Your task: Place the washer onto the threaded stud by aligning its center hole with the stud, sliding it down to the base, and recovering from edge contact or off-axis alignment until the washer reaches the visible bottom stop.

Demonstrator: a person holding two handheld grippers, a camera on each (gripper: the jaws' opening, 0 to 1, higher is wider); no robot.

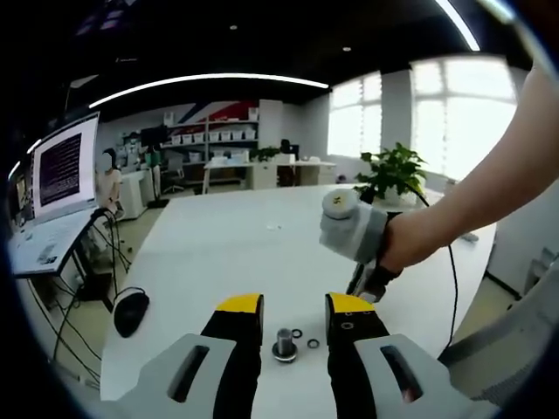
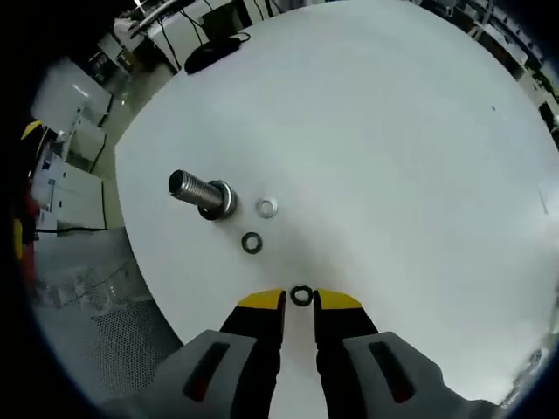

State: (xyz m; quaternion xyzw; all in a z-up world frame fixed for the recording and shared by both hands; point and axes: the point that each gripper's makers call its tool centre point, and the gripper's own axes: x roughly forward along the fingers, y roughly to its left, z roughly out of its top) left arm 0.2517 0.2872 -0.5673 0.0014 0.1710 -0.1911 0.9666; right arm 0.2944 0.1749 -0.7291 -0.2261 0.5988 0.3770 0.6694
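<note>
The threaded stud stands upright on its round base on the white table, between the jaws of my left gripper. That gripper is open, and its jaws stand apart from the stud on both sides. Two small washers lie just right of the stud. In the right gripper view the stud is up and to the left, with a silver washer and a dark washer beside it. My right gripper is closed to a narrow gap with a dark washer held between its yellow tips.
A hand holds the right gripper above the table, right of the stud. A black mouse lies near the table's left edge. A laptop stands on a side table beyond it. A potted plant stands at the far right.
</note>
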